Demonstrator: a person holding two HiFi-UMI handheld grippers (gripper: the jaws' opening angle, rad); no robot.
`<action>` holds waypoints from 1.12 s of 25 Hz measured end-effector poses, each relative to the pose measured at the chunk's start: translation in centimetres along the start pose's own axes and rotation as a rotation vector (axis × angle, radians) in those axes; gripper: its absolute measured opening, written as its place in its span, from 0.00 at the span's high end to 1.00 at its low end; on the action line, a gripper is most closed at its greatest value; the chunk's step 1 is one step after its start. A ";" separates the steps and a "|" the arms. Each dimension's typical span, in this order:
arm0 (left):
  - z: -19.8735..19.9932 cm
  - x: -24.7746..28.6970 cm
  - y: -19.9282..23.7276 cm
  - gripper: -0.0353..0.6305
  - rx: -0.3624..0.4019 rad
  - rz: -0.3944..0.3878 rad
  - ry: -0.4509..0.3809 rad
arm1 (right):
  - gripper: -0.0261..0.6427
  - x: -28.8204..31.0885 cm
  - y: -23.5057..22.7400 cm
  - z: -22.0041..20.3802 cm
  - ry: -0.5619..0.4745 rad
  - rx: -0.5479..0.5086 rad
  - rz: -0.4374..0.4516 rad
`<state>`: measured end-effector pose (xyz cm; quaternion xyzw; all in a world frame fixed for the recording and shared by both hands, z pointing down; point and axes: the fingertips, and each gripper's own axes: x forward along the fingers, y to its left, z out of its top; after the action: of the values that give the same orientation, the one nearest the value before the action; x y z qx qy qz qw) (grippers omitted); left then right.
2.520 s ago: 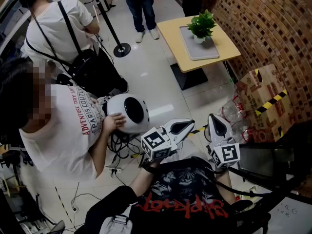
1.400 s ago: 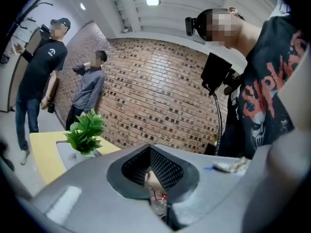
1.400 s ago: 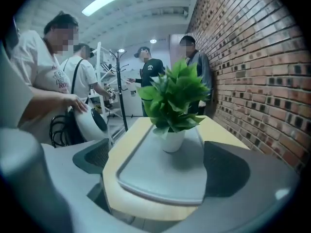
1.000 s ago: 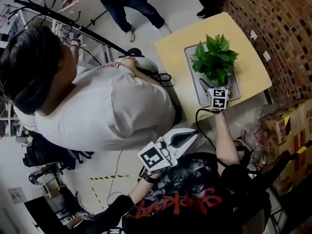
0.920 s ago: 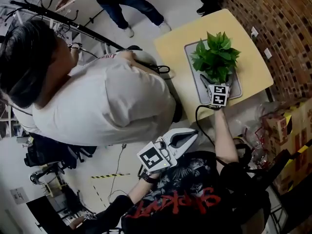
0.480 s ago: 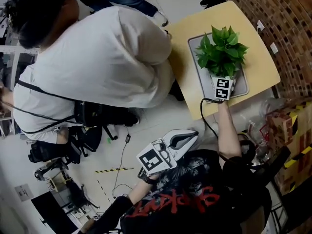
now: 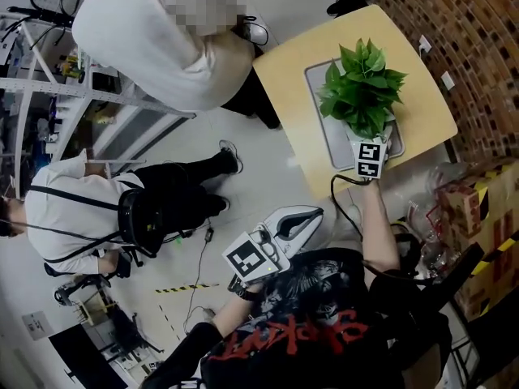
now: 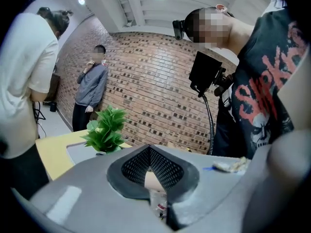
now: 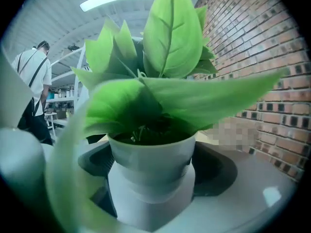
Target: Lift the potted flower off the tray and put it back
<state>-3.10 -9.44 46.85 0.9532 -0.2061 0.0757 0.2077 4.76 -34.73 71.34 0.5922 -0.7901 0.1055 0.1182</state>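
Observation:
The potted flower, green leaves in a white pot, is over the grey tray on the yellow table. My right gripper reaches in from the near side, and its jaws are shut on the white pot, with a dark pad pressing each side. Leaves fill most of the right gripper view. I cannot tell whether the pot's base touches the tray. My left gripper stays near my chest, shut and holding nothing. In the left gripper view the plant shows far off.
A person in a white top stands at the table's left corner. Another with black straps is further left. A brick wall runs along the table's right, with cardboard boxes below it. A person in grey stands by the wall.
My right gripper went from near my chest out to the pot and closed on it. The person in white moved from in front of me to the upper left.

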 end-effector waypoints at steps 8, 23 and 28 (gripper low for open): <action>3.2 -2.0 2.1 0.94 0.063 0.033 -0.059 | 0.22 -3.8 0.7 7.6 -0.110 -0.039 -0.001; 5.7 -2.4 0.6 0.94 0.114 0.129 -0.194 | 0.22 -7.6 -0.6 12.7 -0.193 -0.063 0.046; 5.3 -3.3 0.9 0.94 0.112 0.169 -0.179 | 0.22 -4.6 0.0 8.8 -0.123 -0.036 0.070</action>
<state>-6.19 -11.22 41.66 0.9454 -0.2990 0.0188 0.1279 5.43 -33.19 61.53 0.5674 -0.8178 0.0587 0.0765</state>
